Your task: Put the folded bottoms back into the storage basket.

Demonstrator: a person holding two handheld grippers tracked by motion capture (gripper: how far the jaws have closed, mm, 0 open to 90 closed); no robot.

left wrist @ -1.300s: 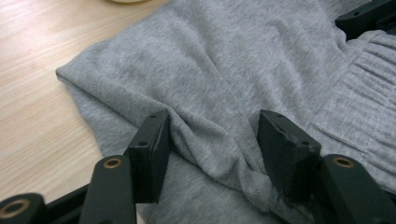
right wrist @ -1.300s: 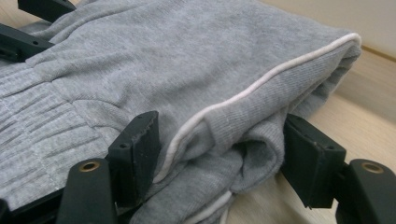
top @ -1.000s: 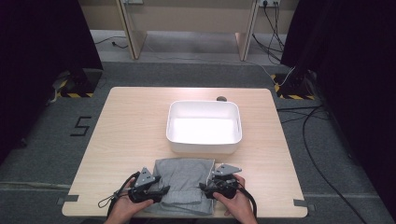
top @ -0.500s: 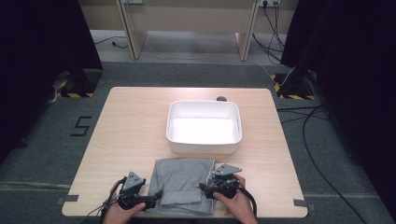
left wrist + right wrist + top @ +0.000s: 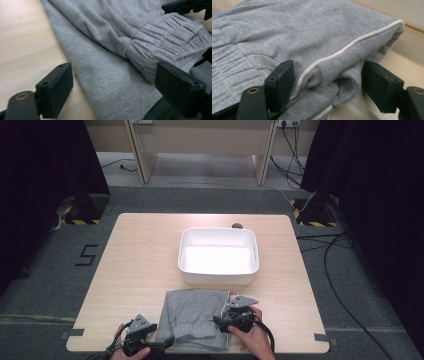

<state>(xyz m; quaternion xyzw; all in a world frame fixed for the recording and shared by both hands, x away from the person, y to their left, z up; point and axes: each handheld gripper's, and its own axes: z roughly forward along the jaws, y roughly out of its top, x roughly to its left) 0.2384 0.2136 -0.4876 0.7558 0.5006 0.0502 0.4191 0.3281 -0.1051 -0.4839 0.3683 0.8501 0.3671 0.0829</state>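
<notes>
A grey folded garment [image 5: 195, 317] with ribbed cuffs and white piping lies at the table's near edge. My left gripper [image 5: 167, 343] sits at its near-left corner. In the left gripper view, the left gripper [image 5: 112, 77] has just been opening. Its jaws stand wide apart, with the garment [image 5: 107, 50] lying between them untouched. My right gripper [image 5: 220, 320] is at the garment's right edge. In the right gripper view, its jaws [image 5: 327, 80] have eased slightly wider and straddle the thick folded edge [image 5: 337, 65]. The cloth brushes the left pad [image 5: 282, 80] and looks unsqueezed.
An empty white bin [image 5: 218, 234] stands in the middle of the wooden table [image 5: 140, 260], just beyond the garment. A small dark round object [image 5: 236, 225] lies behind the bin. Cables run across the floor on the right.
My left gripper has let go of the garment's left edge, opened wide, and drawn back toward the table's near-left edge. The right gripper has stayed where it was.
</notes>
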